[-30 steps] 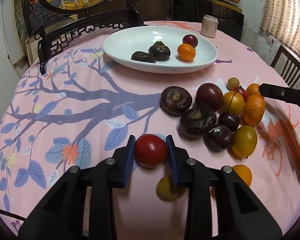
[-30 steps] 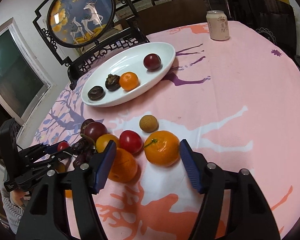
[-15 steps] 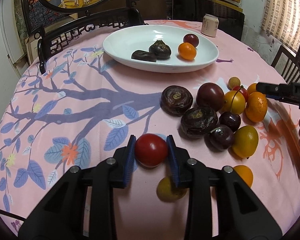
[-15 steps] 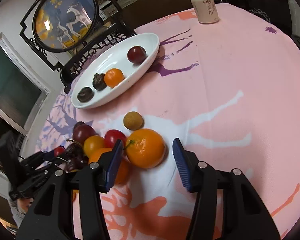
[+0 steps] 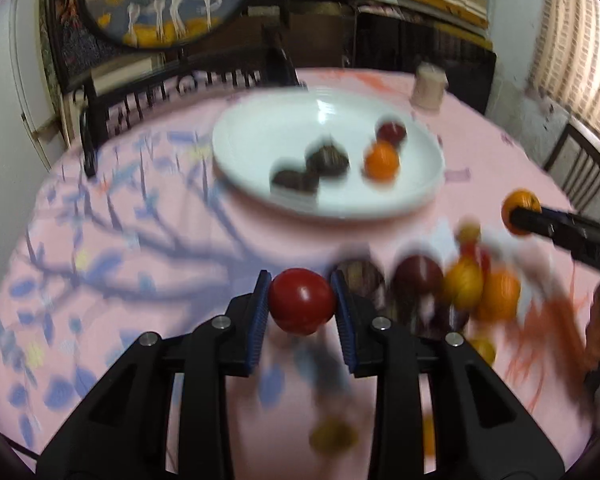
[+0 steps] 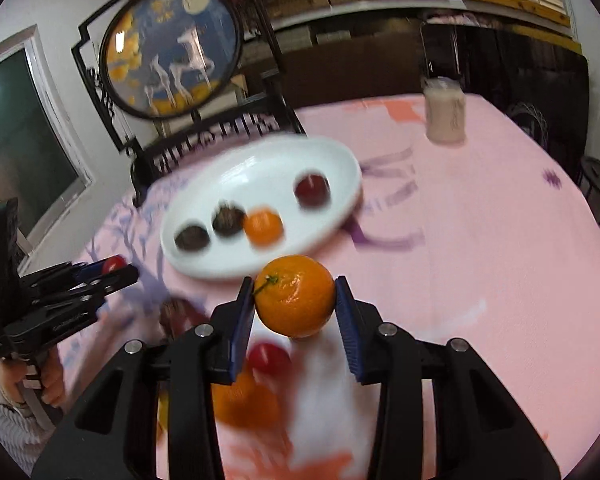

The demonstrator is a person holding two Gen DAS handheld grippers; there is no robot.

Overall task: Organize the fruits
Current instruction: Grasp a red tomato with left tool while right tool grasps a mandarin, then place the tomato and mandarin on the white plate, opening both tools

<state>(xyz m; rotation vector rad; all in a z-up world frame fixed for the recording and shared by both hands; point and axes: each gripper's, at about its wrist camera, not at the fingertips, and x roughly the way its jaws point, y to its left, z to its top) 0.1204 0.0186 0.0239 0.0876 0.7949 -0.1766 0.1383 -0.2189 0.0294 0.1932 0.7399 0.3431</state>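
My left gripper [image 5: 301,300] is shut on a red tomato [image 5: 302,300] and holds it above the pink tablecloth. My right gripper [image 6: 295,300] is shut on an orange tangerine [image 6: 295,296] with a green stem, lifted off the table. The white oval plate [image 5: 260,128] lies beyond both, also in the right wrist view [image 6: 256,172], holding two dark fruits, a small orange and a dark red plum. A blurred pile of loose fruit [image 5: 460,284] lies on the cloth to the right of the left gripper. The right gripper with its tangerine [image 5: 521,205] shows at the far right of the left wrist view.
A drink can [image 6: 445,114] stands at the table's far side. A dark carved chair back [image 5: 172,92] and a round painted screen [image 6: 172,44] stand behind the plate. A yellowish fruit [image 5: 332,436] lies below the left gripper. Another chair [image 5: 580,168] stands at the right.
Both grippers rose off the table towards the plate. The right gripper closed on the tangerine and lifted it from the pile. The left still holds the tomato, now higher.
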